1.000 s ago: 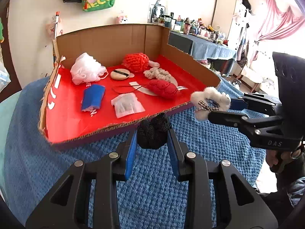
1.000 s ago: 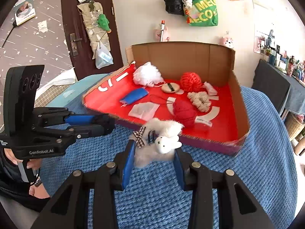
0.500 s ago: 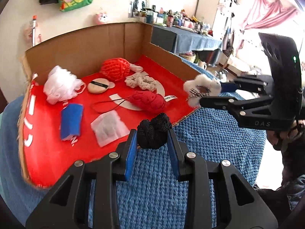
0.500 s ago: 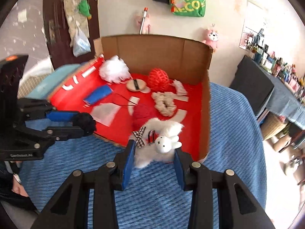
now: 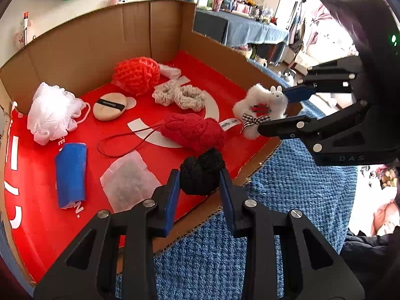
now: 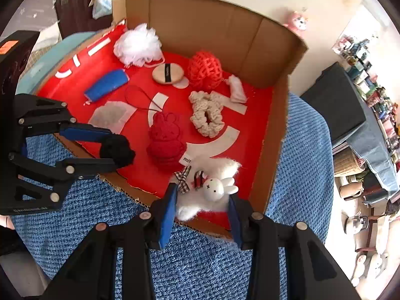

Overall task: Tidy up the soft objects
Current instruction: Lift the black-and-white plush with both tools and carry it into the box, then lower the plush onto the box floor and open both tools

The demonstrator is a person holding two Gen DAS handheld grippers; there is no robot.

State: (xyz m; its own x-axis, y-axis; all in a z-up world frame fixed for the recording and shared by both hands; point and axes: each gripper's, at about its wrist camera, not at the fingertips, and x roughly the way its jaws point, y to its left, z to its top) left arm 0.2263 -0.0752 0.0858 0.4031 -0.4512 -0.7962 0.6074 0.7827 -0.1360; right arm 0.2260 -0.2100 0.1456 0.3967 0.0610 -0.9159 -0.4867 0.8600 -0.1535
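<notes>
Soft items: two in hand, both over the near edge of the box (image 5: 82,47). Left gripper (image 5: 200,187) clamped on a black scrunchie (image 5: 201,172), held above the red floor by the torn front lip. Right gripper (image 6: 203,205) clamped on a white scrunchie (image 6: 212,175) that carries a small bunny head (image 6: 216,188), a checked bow and a red clip; it sits over the near right corner, just inside the cardboard wall. Each gripper shows in the other's view: right gripper (image 5: 272,110) off to the right, left gripper (image 6: 115,150) off to the left, well apart. Already lying on the box floor: white mesh pouf (image 5: 51,112) back left, powder puff (image 5: 108,106) beside it, red mesh ball (image 5: 136,75) against the back wall, beige scrunchie (image 5: 178,96) just in front of that, red knit bunny (image 5: 192,131) mid-floor with a thin cord loop trailing left, blue roll (image 5: 71,173) near the left edge, white sachet (image 5: 128,182) close to the front. Box sits on a blue blanket (image 6: 212,262).
</notes>
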